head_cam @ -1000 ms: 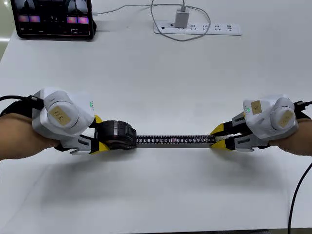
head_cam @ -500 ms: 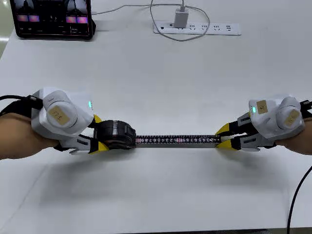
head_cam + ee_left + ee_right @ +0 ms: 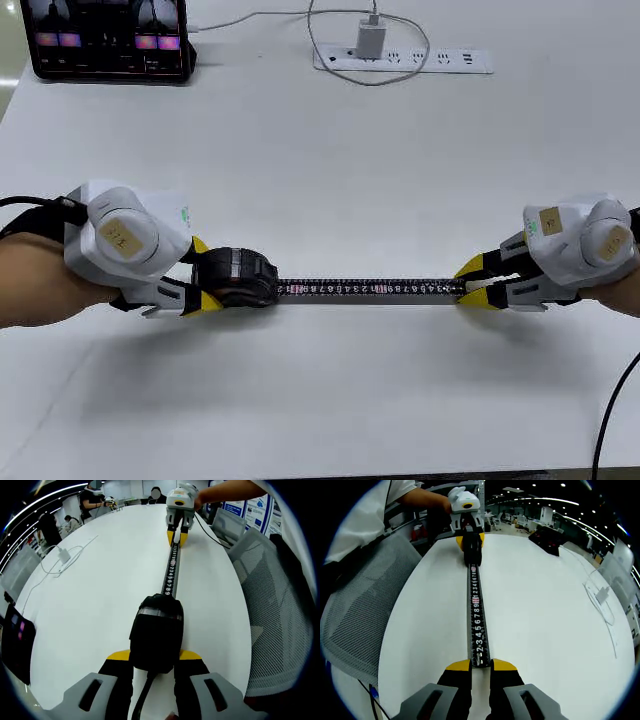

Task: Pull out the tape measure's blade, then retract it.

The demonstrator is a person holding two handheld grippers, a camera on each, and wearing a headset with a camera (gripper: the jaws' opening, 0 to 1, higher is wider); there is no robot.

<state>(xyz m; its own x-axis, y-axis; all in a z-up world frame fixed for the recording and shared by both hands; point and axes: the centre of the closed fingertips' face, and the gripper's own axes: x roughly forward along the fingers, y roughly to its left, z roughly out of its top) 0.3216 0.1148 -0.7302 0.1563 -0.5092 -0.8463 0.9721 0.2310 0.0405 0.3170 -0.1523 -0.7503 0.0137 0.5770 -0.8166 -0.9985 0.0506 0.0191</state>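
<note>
The left tool (image 3: 207,272) has its jaws clamped on both sides of the black tape measure case (image 3: 237,277), which sits at the left of the white worktop (image 3: 320,160). The blade (image 3: 370,289) is drawn out, numerals up, running straight and low over the worktop from the case to the right tool (image 3: 468,283). The right tool's yellow-tipped jaws are pressed together on the blade's free end. The end hook is hidden between them, so the grip appears to be at the very tip. A power strip (image 3: 405,58) lies at the far edge, well apart.
</note>
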